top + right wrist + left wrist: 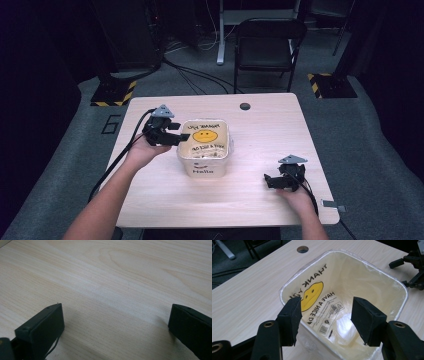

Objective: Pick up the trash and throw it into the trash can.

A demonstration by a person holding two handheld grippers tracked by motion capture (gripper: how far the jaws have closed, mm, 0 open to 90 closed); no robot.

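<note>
One lined bin (203, 150), one bag apparently; two grippers, left (172, 136) and right (272, 181), jaws apart, empty.

A lab: hazard-striped stand bases (114, 93), floor cables (197, 75) and a folding chair (267, 45).

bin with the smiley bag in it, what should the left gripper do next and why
Probably lower the left gripper onto the near rim and pinch the loose liner edge. Its jaws stand open with nothing between them, above the small white bin lined with a thin plastic smiley-face bag, whose edge looks rumpled along the rim.
</note>
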